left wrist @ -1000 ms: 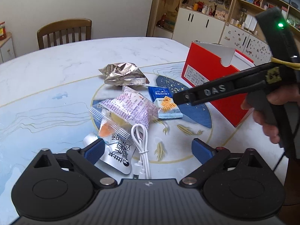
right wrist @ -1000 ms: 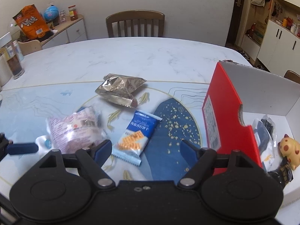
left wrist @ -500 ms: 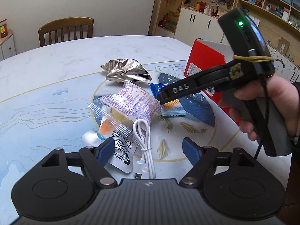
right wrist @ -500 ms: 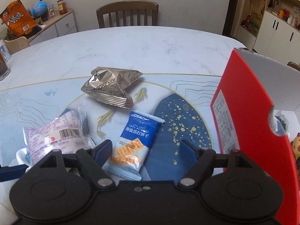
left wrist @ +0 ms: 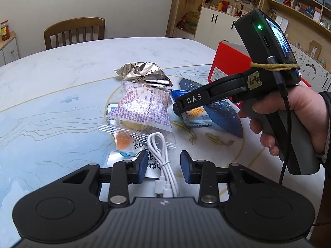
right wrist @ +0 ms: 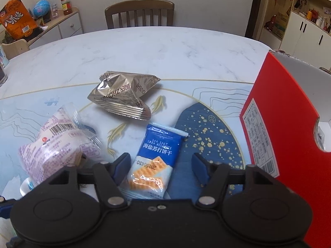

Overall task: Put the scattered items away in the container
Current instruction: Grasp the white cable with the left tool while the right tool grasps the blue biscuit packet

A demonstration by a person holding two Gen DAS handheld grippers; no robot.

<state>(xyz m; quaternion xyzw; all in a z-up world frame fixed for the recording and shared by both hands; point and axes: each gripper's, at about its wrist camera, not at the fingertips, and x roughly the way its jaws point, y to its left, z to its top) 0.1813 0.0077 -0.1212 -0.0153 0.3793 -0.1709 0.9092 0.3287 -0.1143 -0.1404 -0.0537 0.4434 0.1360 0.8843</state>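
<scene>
While our left gripper [left wrist: 163, 166] straddles the white cable [left wrist: 160, 150] with its jaws parted and not touching it, our right gripper [right wrist: 161, 166] is spread wide around the blue cracker packet [right wrist: 156, 163], which lies flat on the table [right wrist: 144, 49] near the red box [right wrist: 289, 128].

Your rig: black, blue-padded.
Right gripper [left wrist: 178, 108] reads "DAS", green light glowing, yellow band, black cable; bare hand [left wrist: 298, 113], dark sleeve.
</scene>
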